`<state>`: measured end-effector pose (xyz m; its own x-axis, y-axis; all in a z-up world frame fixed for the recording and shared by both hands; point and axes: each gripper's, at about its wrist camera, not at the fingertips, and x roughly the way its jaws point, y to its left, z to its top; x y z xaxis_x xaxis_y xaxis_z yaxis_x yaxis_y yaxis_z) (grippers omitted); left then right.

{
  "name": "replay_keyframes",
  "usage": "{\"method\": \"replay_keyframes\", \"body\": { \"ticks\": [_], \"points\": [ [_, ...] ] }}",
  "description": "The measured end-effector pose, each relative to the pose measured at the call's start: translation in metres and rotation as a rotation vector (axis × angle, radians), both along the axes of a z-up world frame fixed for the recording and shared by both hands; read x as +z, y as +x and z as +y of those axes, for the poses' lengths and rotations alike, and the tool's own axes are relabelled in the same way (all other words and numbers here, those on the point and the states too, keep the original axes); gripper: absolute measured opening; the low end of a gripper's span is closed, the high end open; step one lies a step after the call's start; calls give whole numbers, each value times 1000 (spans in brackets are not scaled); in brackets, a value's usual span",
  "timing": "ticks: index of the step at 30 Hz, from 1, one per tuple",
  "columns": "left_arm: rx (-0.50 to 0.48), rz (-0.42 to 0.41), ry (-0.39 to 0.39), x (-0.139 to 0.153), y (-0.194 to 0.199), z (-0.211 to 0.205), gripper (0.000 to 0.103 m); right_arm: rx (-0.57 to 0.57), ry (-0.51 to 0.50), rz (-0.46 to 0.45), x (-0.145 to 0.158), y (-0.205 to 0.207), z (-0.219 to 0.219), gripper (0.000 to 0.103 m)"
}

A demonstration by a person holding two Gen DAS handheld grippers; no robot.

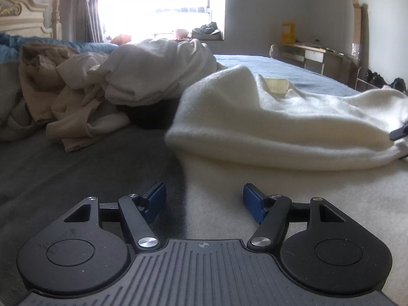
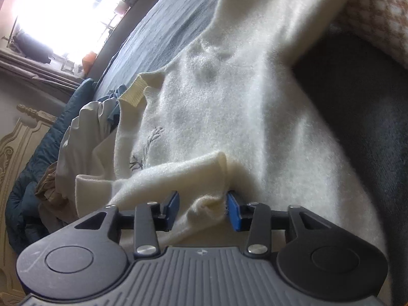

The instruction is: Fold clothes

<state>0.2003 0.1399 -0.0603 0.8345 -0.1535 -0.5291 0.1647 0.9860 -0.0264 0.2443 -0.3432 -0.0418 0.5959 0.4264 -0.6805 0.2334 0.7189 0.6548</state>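
While unfolded, one cream sweater (image 2: pixel 229 107).

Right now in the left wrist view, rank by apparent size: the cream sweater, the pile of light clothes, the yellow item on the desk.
1. cream sweater, though it lies nearest the camera, so this is unsure
2. pile of light clothes, similar spread
3. yellow item, far back, smallest

The sweater (image 2: pixel 229 107) is cream-white with a pale yellow ribbed collar (image 2: pixel 134 93), lying on a grey-blue bed (image 1: pixel 280 68). Both claws have blue pads (image 1: pixel 155 199) on black frames; the pile (image 1: pixel 84 86) is beige and off-white.
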Motion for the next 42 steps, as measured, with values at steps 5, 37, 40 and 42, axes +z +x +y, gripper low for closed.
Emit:
{"method": "replay_keyframes", "body": {
  "ticks": [5, 37, 40, 42],
  "points": [
    [12, 30, -53, -3, 3, 9, 69, 30, -75, -223, 47, -7, 10, 6],
    [101, 48, -85, -4, 70, 25, 68, 112, -441, -236, 72, -51, -18, 27],
    [93, 35, -133, -9, 69, 31, 68, 268, -322, -357, 101, -6, 28, 38],
    [87, 26, -165, -12, 69, 35, 69, 386, -224, -395, 106, 34, 67, 38]
  ]
}}
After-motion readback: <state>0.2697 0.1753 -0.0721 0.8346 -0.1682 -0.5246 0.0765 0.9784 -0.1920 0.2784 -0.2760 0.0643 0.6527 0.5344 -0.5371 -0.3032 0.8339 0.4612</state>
